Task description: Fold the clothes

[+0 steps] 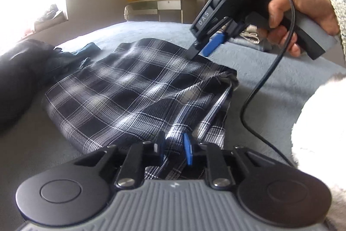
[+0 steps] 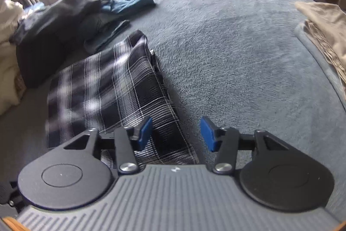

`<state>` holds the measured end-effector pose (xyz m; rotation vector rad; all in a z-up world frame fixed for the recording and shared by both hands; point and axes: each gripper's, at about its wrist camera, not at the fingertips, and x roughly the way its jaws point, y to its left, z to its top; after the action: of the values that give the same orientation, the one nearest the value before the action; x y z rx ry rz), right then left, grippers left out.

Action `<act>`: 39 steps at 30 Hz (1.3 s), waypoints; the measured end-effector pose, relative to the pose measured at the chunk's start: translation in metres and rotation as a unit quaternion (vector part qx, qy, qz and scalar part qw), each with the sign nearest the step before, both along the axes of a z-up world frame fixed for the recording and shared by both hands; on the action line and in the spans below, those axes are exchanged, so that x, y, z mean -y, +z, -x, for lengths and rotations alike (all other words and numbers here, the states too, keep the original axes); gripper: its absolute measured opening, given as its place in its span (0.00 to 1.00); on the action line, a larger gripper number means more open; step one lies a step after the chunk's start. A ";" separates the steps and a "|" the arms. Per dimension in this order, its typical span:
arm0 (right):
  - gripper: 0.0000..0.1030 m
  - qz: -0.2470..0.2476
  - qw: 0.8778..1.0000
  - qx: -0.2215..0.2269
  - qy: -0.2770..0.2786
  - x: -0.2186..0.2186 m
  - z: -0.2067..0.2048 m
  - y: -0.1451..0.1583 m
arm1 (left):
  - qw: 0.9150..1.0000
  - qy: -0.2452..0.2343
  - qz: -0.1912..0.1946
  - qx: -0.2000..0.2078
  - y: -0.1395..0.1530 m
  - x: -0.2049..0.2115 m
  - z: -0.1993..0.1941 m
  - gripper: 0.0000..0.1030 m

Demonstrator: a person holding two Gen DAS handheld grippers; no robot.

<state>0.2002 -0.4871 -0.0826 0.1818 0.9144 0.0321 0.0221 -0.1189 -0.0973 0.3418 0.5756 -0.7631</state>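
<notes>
The plaid garment [image 1: 138, 88] lies half-folded on the blue bedspread [image 2: 237, 36], lower left in the right wrist view. The left gripper [image 1: 174, 148] pinches its near edge; the right gripper [image 2: 175, 133], fingers apart, holds nothing. The fold is best carried level toward the clear upper right, away from the dark clothes pile [image 2: 60, 21].

The plaid garment [image 1: 134, 90] is thin woven cloth, smooth and matt, lying on the blanket [image 2: 227, 47], a fuzzy, napped fleece. Beside the plaid garment, the dark clothes [image 2: 54, 21] look soft and dull. The left gripper [image 1: 174, 145] has matt black plastic arms, blue rubbery pads [image 1: 187, 151], shiny metal screws and a ribbed grey body. The sleeve [image 1: 335, 5] is nubbly knit; the cable [image 1: 259, 83] is smooth and slightly glossy.
</notes>
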 end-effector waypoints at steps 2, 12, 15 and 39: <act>0.05 -0.002 1.000 0.007 0.000 0.001 -0.001 -0.001 | 1.000 -0.002 -0.010 0.008 -0.002 0.001 0.001 0.09; 0.03 -0.029 0.999 0.037 -0.016 0.017 -0.010 -0.001 | 1.000 -0.014 -0.003 0.000 -0.006 -0.002 -0.005 0.05; 0.42 -0.056 0.998 0.021 -0.022 0.022 -0.013 -0.007 | 1.000 -0.010 0.006 0.003 -0.007 -0.004 -0.004 0.05; 0.00 -0.019 0.996 0.085 0.020 -0.001 -0.014 -0.004 | 0.999 -0.024 0.021 -0.009 -0.011 -0.011 0.001 0.04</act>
<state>0.2143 -0.4860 -0.0864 0.1923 0.7476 0.1014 0.0212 -0.1080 -0.1085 0.3116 0.5695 -0.8234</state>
